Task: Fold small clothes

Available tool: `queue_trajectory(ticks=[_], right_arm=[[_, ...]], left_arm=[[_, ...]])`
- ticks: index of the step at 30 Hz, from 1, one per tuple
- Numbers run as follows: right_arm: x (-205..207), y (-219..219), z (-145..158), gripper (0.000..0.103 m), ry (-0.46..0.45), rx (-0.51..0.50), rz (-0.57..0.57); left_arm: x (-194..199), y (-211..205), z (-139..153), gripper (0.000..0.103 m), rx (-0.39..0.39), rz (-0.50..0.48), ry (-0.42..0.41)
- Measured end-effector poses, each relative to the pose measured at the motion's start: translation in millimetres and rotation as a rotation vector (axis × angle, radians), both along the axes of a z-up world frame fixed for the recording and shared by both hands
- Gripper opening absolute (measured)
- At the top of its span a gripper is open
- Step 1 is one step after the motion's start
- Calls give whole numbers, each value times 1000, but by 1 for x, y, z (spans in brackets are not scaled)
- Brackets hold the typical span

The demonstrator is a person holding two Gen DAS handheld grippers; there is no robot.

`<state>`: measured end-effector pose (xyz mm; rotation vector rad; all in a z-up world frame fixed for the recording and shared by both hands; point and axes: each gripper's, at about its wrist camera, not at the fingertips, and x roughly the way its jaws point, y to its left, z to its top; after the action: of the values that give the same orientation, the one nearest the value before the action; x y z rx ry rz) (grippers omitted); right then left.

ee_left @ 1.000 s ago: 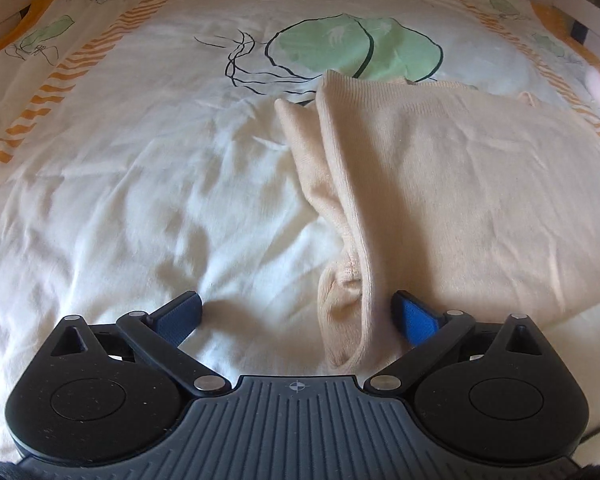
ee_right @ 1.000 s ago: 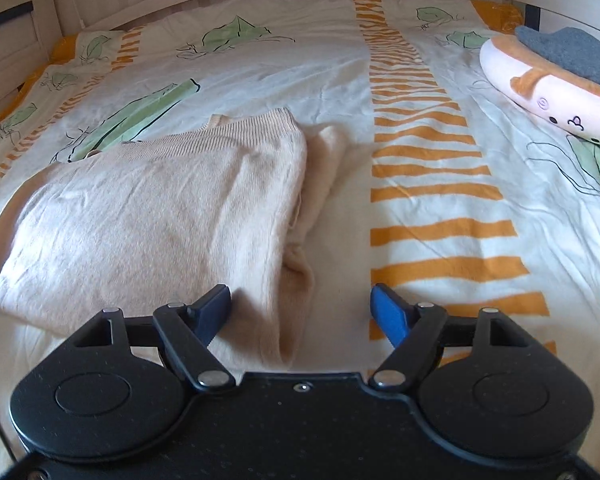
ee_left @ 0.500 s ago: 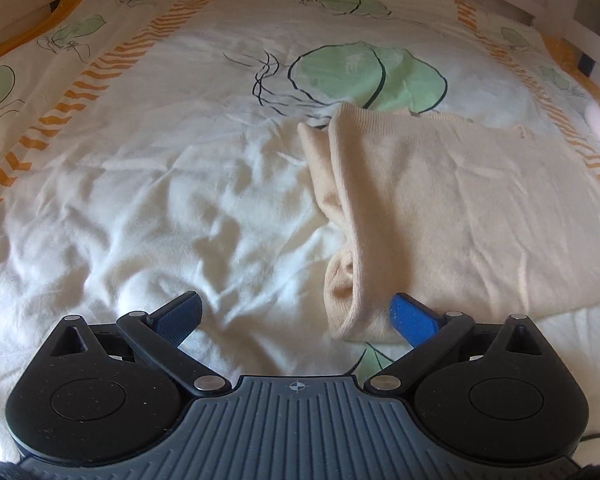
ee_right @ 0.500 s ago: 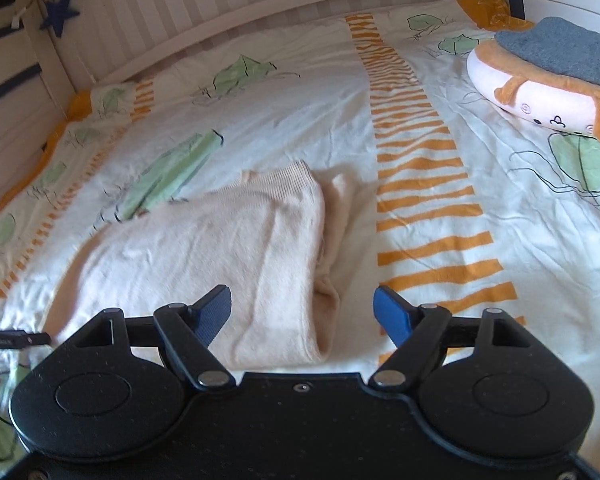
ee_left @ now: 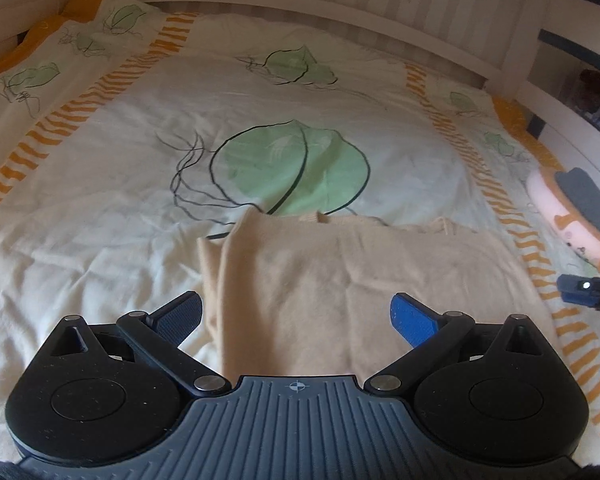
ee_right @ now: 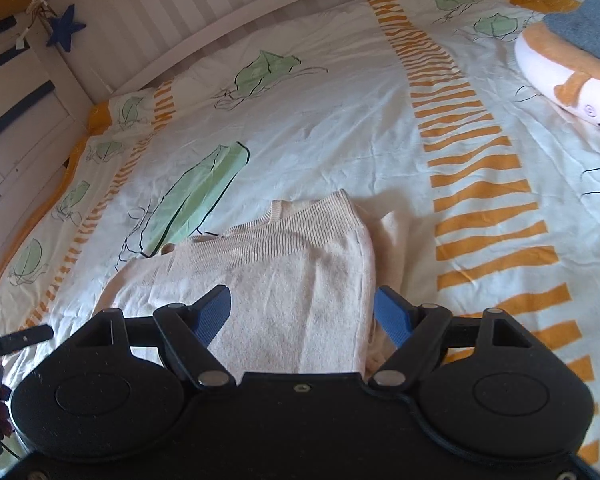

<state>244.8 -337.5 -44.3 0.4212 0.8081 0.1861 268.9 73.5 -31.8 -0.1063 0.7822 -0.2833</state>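
Note:
A cream knit sweater (ee_left: 340,280) lies folded flat on the bed; it also shows in the right wrist view (ee_right: 292,272), ribbed hem at the far end. My left gripper (ee_left: 296,316) is open and empty, raised above the sweater's near left part. My right gripper (ee_right: 302,312) is open and empty, raised above the sweater's near right part, with its right finger over the folded edge. The tip of the right gripper shows at the right edge of the left wrist view (ee_left: 580,288).
The bed cover (ee_left: 100,200) is white with green leaves and orange stripes. A plush toy with grey cloth on it (ee_right: 572,60) lies at the far right. A white slatted bed rail (ee_right: 220,4) runs along the far side.
Both grippers have lifted up and drawn back from the sweater's near edge; the views now take in more of the bed. Both stayed open. The sweater has not moved.

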Motion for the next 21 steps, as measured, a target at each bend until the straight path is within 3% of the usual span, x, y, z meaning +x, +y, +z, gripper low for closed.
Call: queue_trajectory(ticks=[6,9,15,21], right_arm=[[7,-13,-17,81,27,39,-19],[8,-18,-21,82,44,31,-29],[6,-18,-18,82,15,37,-44],[8,-23,-21,82,-1,46,-57]], left_arm=[[26,-31,-8,102,-118,-44,-5],[37,-47,-14,101,-139,-72,-5],[54,-73,-29,101,-123,-116,2],[60,-88,-47,101,-35,-149,52]])
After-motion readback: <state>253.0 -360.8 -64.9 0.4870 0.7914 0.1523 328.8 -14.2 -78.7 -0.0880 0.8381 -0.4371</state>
